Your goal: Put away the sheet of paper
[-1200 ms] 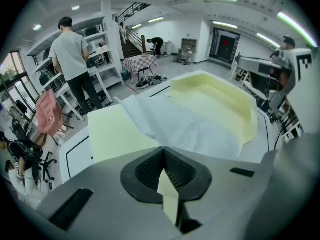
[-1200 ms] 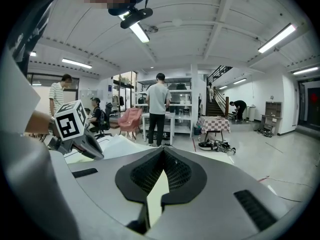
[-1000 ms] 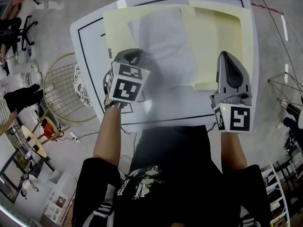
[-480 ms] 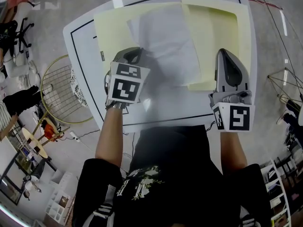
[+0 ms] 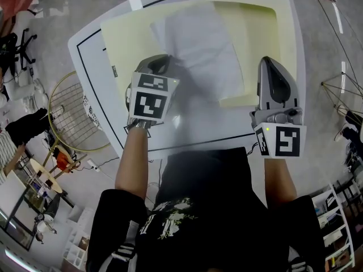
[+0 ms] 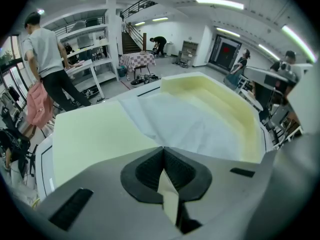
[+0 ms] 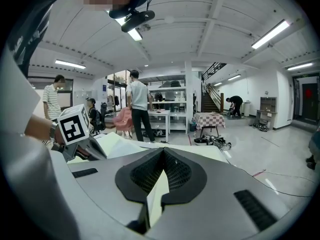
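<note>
A white sheet of paper lies slightly crumpled on an open pale yellow folder on the white table. The folder's right half stands raised beside the sheet. My left gripper hovers at the sheet's near left edge, jaws shut and empty. In the left gripper view the sheet spreads just past the left gripper, with the folder to its left. My right gripper is over the folder's right half, also shut, the right gripper pointing almost level across the room.
A round wire rack stands on the floor left of the table. A cable runs past the far right corner. Several people and shelving are farther off in the hall.
Both grippers have edged a little across the folder while the view swung, and the table now sits more to the left in the picture. Both pairs of jaws stayed shut.
</note>
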